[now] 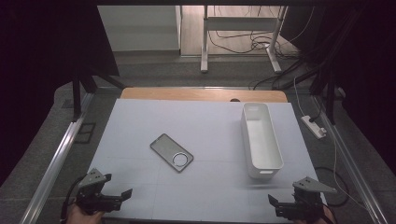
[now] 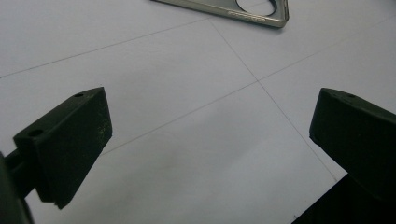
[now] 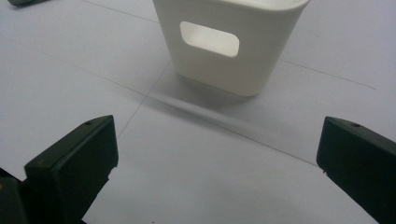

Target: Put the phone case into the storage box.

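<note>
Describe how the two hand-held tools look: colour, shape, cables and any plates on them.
Both the left tool and the right tool are black, each with two blocky, wedge-shaped jaws that have small holes near the tips. Each carries a grey three-cornered plate on top. A dark cable trails from the left tool.

Dim, dark-edged high view — soft overhead light, faint shadow beside the white bin (image 3: pixel 229 46), close views slightly blurred.

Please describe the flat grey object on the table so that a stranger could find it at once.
On the pale table surface, look left of the tall white bin. The phone case lies flat and slanted near the middle. It is thin, grey, with a round ring at its near end.
</note>
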Demonstrator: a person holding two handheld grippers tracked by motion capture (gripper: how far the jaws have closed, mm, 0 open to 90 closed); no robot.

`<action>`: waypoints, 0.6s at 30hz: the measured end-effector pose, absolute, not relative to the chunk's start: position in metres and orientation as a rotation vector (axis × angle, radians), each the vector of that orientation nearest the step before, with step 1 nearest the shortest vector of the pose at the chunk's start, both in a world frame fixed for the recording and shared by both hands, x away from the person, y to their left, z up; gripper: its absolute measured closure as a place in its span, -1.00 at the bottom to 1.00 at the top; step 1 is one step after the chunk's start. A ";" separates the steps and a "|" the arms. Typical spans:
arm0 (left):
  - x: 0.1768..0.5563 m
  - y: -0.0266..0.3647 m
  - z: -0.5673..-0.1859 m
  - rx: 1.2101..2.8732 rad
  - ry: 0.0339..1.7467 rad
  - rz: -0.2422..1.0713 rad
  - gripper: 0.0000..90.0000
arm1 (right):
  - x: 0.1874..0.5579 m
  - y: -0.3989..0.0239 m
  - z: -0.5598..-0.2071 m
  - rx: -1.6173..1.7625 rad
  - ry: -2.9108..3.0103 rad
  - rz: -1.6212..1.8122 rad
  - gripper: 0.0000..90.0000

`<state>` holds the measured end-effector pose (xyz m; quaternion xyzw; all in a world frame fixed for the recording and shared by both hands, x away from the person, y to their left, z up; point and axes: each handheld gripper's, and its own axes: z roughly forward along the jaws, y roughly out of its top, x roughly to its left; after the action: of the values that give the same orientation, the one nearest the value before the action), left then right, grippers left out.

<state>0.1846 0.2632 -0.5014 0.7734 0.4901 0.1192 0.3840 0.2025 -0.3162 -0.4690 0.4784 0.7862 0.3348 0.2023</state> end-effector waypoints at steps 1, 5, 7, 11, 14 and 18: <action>0.185 0.263 -0.501 1.971 1.249 0.304 -1.00 | 0.202 -0.316 -0.469 1.333 2.196 0.935 -1.00; 0.191 0.261 -0.502 1.986 1.232 0.304 -1.00 | 0.202 -0.315 -0.469 1.324 2.207 0.928 -1.00; 0.196 0.260 -0.502 1.990 1.230 0.297 -1.00 | 0.203 -0.315 -0.469 1.324 2.208 0.926 -1.00; 0.201 0.259 -0.502 1.992 1.224 0.289 -1.00 | 0.203 -0.315 -0.469 1.320 2.213 0.924 -1.00; 0.206 0.258 -0.501 1.996 1.216 0.285 -1.00 | 0.202 -0.314 -0.469 1.313 2.215 0.921 -1.00; 0.211 0.256 -0.500 1.993 1.212 0.276 -1.00 | 0.203 -0.314 -0.469 1.317 2.217 0.919 -1.00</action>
<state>0.2109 0.2559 -0.5004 0.7826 0.4761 0.1086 0.3862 0.2027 -0.3141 -0.4695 0.4714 0.7933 0.3289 0.2007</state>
